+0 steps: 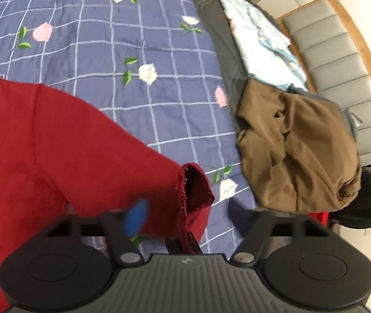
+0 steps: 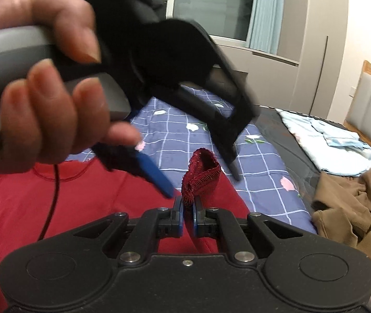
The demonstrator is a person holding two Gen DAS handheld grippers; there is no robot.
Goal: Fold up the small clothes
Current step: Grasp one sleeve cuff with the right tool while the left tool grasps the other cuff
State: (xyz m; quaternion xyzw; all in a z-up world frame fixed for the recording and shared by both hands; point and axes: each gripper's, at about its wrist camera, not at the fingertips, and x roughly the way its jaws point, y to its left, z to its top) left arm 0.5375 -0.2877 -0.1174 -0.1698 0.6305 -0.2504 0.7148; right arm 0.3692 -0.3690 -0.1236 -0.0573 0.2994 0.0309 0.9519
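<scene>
Pinching red top cuff, right gripper; sleeve axis toward brown garment.

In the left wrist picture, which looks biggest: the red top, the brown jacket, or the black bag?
1. Red top, though it is nearest the camera, which inflates it.
2. Brown jacket.
3. Black bag, partly hidden at the edge.

The right gripper is pinched tight on a red cuff. The left hand holds the left gripper tilted downward, jaws apart around that cuff.
</scene>
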